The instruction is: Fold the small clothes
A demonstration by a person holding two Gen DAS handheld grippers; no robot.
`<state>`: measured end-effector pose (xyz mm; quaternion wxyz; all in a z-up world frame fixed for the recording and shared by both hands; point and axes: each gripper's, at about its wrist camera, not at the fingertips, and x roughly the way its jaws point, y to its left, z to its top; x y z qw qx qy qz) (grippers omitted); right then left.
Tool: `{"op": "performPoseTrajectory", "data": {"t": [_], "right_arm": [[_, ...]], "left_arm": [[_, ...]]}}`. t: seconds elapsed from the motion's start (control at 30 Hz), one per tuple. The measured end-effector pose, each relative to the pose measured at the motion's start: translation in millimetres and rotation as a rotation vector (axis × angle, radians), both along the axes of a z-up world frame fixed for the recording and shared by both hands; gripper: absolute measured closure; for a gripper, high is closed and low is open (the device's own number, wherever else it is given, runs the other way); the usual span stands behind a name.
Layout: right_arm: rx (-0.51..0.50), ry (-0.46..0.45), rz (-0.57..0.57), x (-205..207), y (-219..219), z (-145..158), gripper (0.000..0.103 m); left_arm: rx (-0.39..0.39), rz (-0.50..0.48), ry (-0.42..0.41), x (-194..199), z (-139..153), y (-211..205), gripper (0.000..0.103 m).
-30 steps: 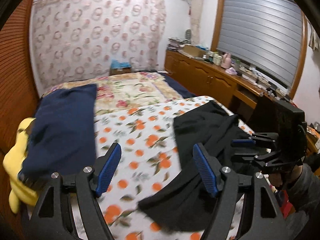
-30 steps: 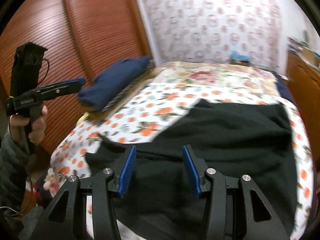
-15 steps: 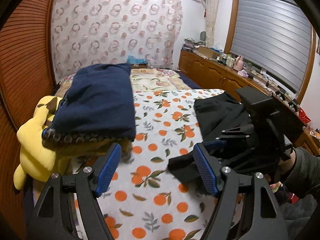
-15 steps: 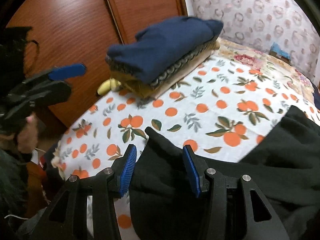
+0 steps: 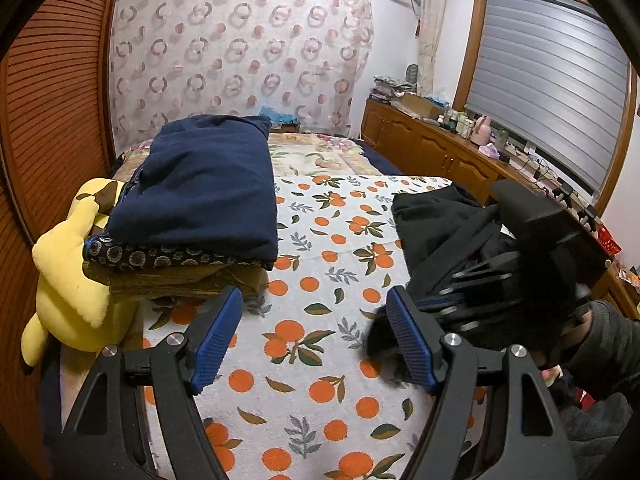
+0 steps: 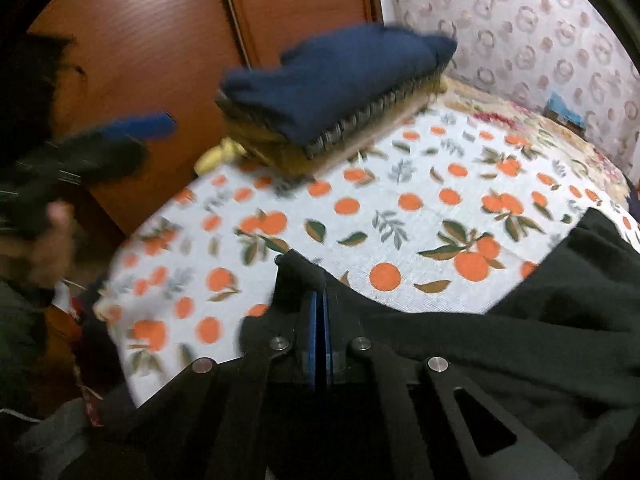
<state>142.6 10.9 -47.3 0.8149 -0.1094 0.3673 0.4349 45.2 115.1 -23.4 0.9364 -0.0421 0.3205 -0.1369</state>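
A black garment [image 6: 560, 320] lies on the bed's orange-print sheet [image 6: 400, 216]; it also shows at the right of the left wrist view [image 5: 440, 232]. My right gripper [image 6: 319, 304] is shut on the garment's near corner; its blue pads meet with cloth bunched over the tips. In the left wrist view the right gripper [image 5: 452, 300] holds that corner low over the sheet. My left gripper [image 5: 314, 332] is open and empty above the sheet [image 5: 320, 272], left of the black garment. It appears blurred at the left of the right wrist view [image 6: 132, 128].
A stack of folded clothes topped by a navy piece [image 5: 204, 184] sits at the bed's left, beside a yellow plush toy [image 5: 68, 280]. A wooden wardrobe [image 6: 160, 40] stands left. A low cabinet [image 5: 440, 152] with clutter runs under the window on the right.
My right gripper has closed on the black garment's corner. My left gripper has swung left, away from the garment, toward the folded stack, and stays open.
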Motion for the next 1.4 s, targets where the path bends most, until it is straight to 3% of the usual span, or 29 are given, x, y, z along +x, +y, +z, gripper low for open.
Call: {"op": "performPoseTrajectory", "data": {"t": [0.2,0.37,0.57,0.73,0.9,1.3,1.4], "right_arm": [[0.182,-0.079,-0.081,-34,-98,56,0.101],[0.218,-0.161,-0.224,-66,-192,86,0.101],[0.232,-0.223,-0.389,-112,-279,95,0.101],[0.195,-0.167,-0.469,-132,-298,66,0.101],[0.093,-0.094,-0.554,-116,-291,32,0.101],[0.121,-0.14,-0.601,-137,-320,46,0.1],[0.094,-0.171,-0.613,-129,-313,51,0.083]], "left_arm": [[-0.025,-0.03,-0.002,9,3,-17,0.028],[-0.04,-0.086,-0.018,19,8,-48,0.028],[-0.032,-0.155,-0.019,34,11,-90,0.028],[-0.015,-0.196,-0.009,45,10,-118,0.028],[0.007,-0.223,-0.003,54,9,-140,0.028],[0.018,-0.243,0.0,60,7,-162,0.028],[0.024,-0.239,0.007,72,4,-165,0.028]]}}
